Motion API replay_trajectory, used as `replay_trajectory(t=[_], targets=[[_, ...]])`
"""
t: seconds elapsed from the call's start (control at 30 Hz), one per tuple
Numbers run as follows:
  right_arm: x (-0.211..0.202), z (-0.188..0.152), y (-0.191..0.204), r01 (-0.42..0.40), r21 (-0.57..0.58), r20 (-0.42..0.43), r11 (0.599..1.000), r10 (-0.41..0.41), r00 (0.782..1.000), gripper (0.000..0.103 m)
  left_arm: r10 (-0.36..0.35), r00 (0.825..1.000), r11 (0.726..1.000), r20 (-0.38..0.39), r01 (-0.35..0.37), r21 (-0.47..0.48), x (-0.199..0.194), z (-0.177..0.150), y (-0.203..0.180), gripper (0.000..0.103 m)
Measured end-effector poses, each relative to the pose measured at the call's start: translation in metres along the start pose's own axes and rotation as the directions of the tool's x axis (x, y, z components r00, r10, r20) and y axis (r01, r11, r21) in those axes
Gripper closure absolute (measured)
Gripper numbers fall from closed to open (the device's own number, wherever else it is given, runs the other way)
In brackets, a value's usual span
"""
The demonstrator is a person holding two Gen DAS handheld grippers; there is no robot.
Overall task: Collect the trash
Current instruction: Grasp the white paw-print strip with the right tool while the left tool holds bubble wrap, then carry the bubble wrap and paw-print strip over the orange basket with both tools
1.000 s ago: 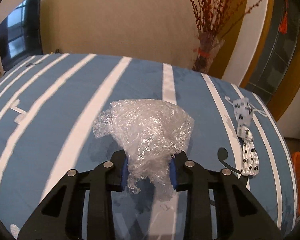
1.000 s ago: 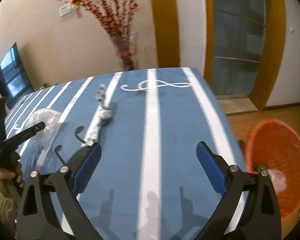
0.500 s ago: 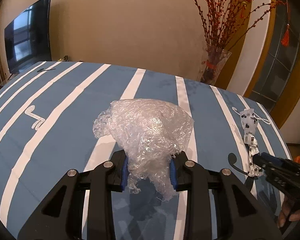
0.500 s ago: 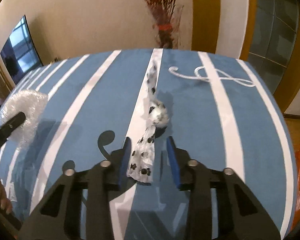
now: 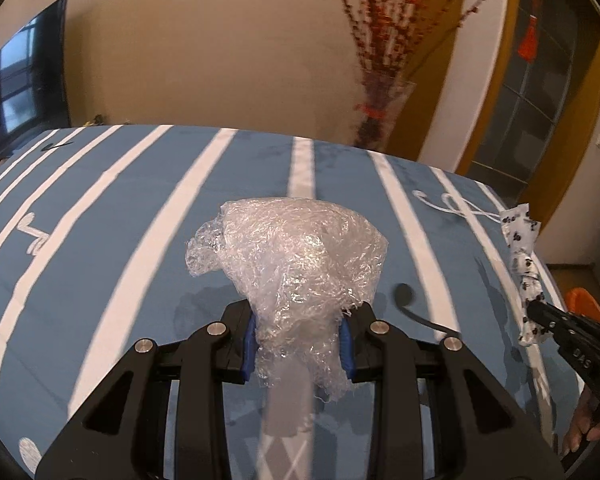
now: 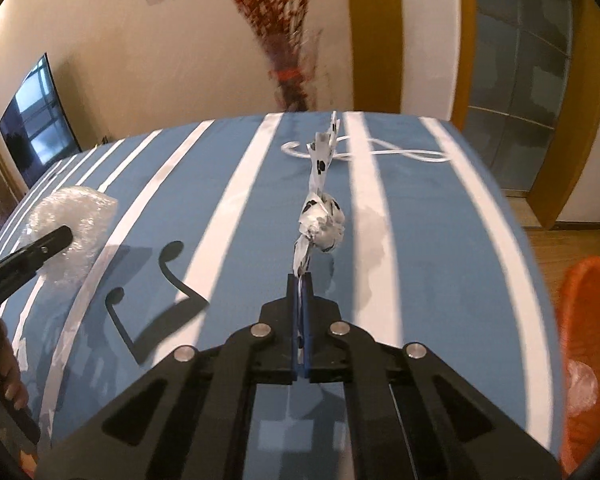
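Note:
My left gripper is shut on a crumpled wad of clear plastic wrap and holds it above the blue striped tablecloth. The wrap also shows at the left of the right wrist view. My right gripper is shut on the end of a twisted white wrapper with black spots, lifted off the cloth. The wrapper and the right gripper show at the right edge of the left wrist view.
An orange trash basket stands on the floor right of the table, with some clear plastic inside. A vase of red branches stands behind the table's far edge. A TV hangs on the far left wall.
My right gripper swung left from the basket, came over the spotted wrapper, closed on its end and lifted it. My left gripper kept hold of the plastic wrap and rose a little.

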State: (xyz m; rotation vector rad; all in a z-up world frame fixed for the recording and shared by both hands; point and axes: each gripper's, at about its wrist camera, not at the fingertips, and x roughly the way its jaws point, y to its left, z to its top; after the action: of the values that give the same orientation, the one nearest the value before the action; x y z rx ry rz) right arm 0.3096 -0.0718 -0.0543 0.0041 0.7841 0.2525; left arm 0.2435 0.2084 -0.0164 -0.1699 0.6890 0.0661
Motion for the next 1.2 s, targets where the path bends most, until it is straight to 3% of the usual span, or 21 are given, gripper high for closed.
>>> replay_trajectory(t=[0.3,0.5,0.83,1.2], targets=[[-0.071,-0.029,-0.056,0.067,0.052,0.077,0.996,-0.071,0.995,0.1,-0.101,0.995,0.992,-0.008,0.102,0.074,-0.016,-0.011,-0.066,0.072],[-0.114,-0.057,-0.1,0.117,0.126,0.11,0.985,-0.131,0.985,0.1,-0.191,0.981,0.972,-0.02,0.192,0.137,-0.033,-0.021,-0.121,0.072],[-0.158,-0.097,-0.165,0.221,0.241,0.112,0.945,-0.253,0.961,0.1,-0.343,0.937,0.908,-0.07,0.349,0.23,-0.053,-0.041,-0.218,0.072],[-0.181,-0.125,-0.223,0.251,0.334,0.118,0.909,-0.304,0.945,0.1,-0.444,0.883,0.835,-0.148,0.468,0.288,-0.052,-0.065,-0.308,0.072]])
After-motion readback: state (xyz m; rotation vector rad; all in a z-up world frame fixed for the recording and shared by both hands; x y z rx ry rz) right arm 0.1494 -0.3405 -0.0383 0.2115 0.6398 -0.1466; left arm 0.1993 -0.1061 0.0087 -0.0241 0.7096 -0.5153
